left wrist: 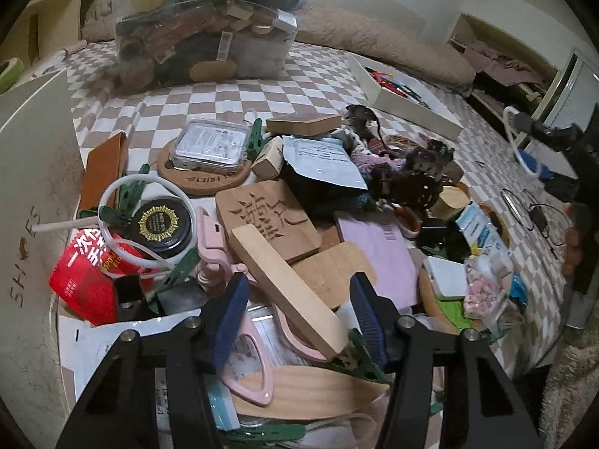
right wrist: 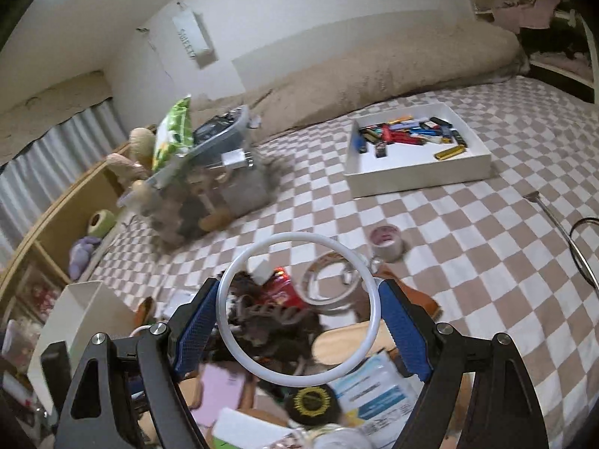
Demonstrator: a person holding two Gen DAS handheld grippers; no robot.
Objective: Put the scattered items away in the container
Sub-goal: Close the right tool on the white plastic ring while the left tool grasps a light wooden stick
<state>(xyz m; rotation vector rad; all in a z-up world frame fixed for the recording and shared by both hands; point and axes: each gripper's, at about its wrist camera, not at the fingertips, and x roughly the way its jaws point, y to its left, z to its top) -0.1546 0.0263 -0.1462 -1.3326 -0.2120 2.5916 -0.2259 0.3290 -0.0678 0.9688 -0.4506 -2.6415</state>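
With our right gripper (right wrist: 299, 321) clamped on the white ring (right wrist: 297, 305) above the pile, and our left gripper (left wrist: 295, 318) straddling the wooden block (left wrist: 288, 284) unclenched, a loose squeeze could drop either.

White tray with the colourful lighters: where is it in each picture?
Left wrist view: white tray at upper right, on the checkered cover.
Right wrist view: white tray right of centre, upper half.
Shared landmark: the stuffed clear container, left of the tray in both.
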